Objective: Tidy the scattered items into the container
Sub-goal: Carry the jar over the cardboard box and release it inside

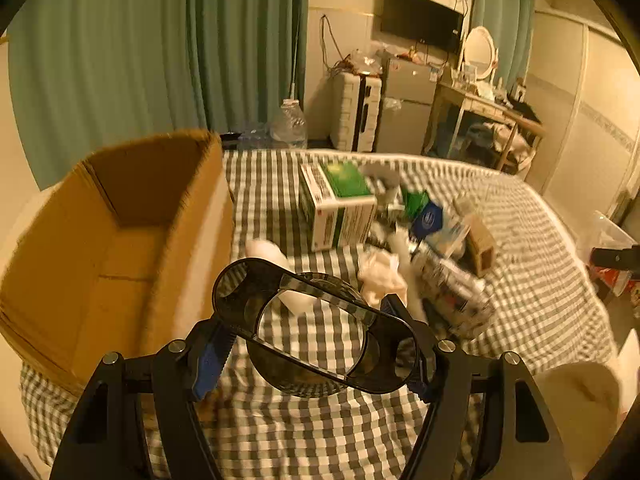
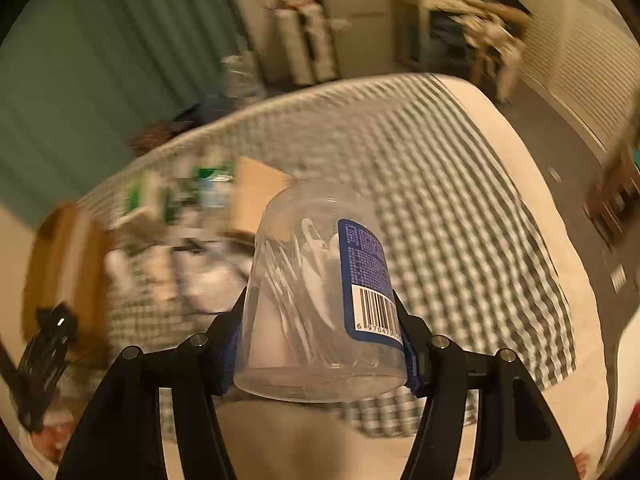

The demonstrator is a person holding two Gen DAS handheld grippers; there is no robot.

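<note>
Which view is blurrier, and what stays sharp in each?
Right wrist: heavy motion blur smears the checkered bed, yet the clear jar in the right hand-held gripper stays sharp. Left wrist: milder blur on the cardboard box; dark plastic tray crisp; warm yellow cast.

Green curtains (image 1: 160, 52), wall-mounted TV (image 1: 420, 20), checkered bed (image 1: 304, 432), cluttered desk (image 1: 484, 104), warm light

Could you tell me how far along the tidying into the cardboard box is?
Nothing shows inside the brown cardboard box yet. In hand: the left gripper grips a dark oval transparent plastic piece, and the right gripper grips a clear plastic jar with a blue label. Left: the green-and-white carton, crumpled white tissues and other packets on the checkered bedsheet.
</note>
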